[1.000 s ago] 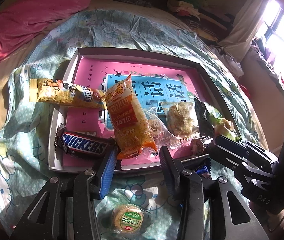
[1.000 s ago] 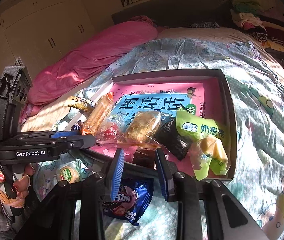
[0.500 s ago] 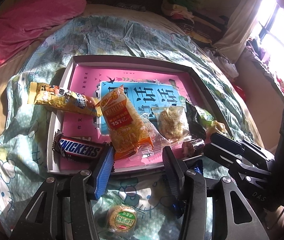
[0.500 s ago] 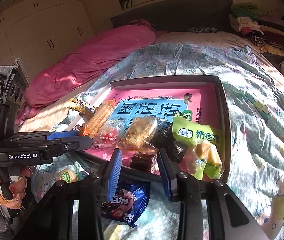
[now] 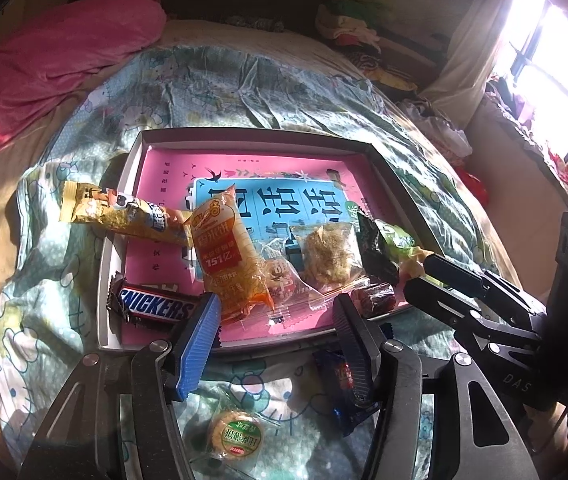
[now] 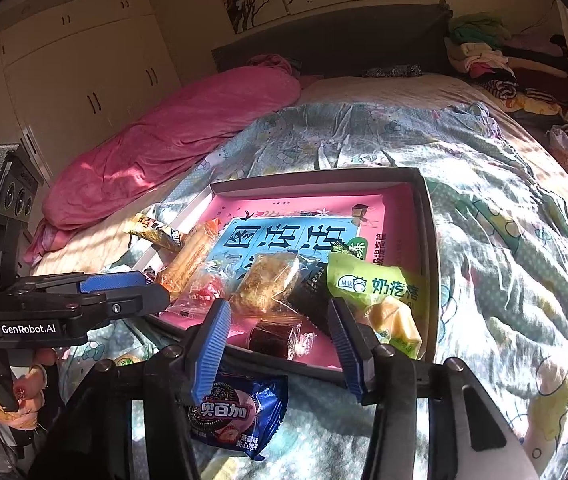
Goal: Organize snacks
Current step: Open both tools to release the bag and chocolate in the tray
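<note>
A shallow box [image 5: 252, 134] with a pink and blue lining lies on the bed and holds several snacks: a Snickers bar [image 5: 152, 309], an orange rice-cracker pack [image 5: 228, 256], a clear cake pack [image 5: 329, 254] and a green milk-candy bag [image 6: 379, 284]. A yellow wafer pack [image 5: 120, 216] lies across the box's left rim. A round green-label biscuit [image 5: 236, 436] and a blue Oreo-style pack [image 6: 236, 408] lie on the quilt in front of the box. My left gripper [image 5: 276, 332] is open and empty above the biscuit. My right gripper [image 6: 280, 336] is open and empty above the blue pack.
A patterned quilt [image 6: 503, 240] covers the bed. A pink duvet [image 6: 172, 140] lies at the far left. Folded clothes [image 6: 491, 64] are stacked by the headboard. A white wardrobe [image 6: 64, 68] stands at the left, a bright window [image 5: 555, 48] at the right.
Both grippers have drawn back from the box a little, and the right gripper's jaws have opened wider. No snack has moved.
</note>
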The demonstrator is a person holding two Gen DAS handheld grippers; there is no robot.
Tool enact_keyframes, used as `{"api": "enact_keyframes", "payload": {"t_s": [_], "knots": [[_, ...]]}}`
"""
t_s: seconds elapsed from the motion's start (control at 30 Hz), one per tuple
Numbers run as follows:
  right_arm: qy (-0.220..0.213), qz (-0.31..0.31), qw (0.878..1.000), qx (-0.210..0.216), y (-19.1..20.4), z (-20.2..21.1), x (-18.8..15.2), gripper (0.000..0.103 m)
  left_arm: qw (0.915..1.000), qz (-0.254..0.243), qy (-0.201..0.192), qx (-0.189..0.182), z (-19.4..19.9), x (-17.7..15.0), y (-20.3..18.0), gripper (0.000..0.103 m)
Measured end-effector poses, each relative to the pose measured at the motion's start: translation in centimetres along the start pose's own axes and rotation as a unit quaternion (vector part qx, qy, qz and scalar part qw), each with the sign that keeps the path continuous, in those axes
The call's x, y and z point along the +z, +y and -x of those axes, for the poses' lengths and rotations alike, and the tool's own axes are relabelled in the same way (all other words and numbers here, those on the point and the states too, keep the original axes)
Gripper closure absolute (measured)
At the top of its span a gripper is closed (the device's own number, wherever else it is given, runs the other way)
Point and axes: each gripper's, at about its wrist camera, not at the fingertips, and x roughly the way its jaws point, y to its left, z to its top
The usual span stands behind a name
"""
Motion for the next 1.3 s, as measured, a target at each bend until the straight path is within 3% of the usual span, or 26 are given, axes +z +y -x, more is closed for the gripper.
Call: {"api": "enact_keyframes", "payload": {"t_s": [0.43,1.3], "knots": [[-0.026,-0.006,0.999,-0.018,-0.5,1.1,0.5,0.038,0.9999,0.004,-0.011,0.013,1.0,-0.2,0.2,0.034],[-0.057,0.015,0.998,-0.017,0.6,3.0,0.5,0.019,0.9992,-0.001,-0.013,0.037,2.8,-1.9,0.1,0.033]]}}
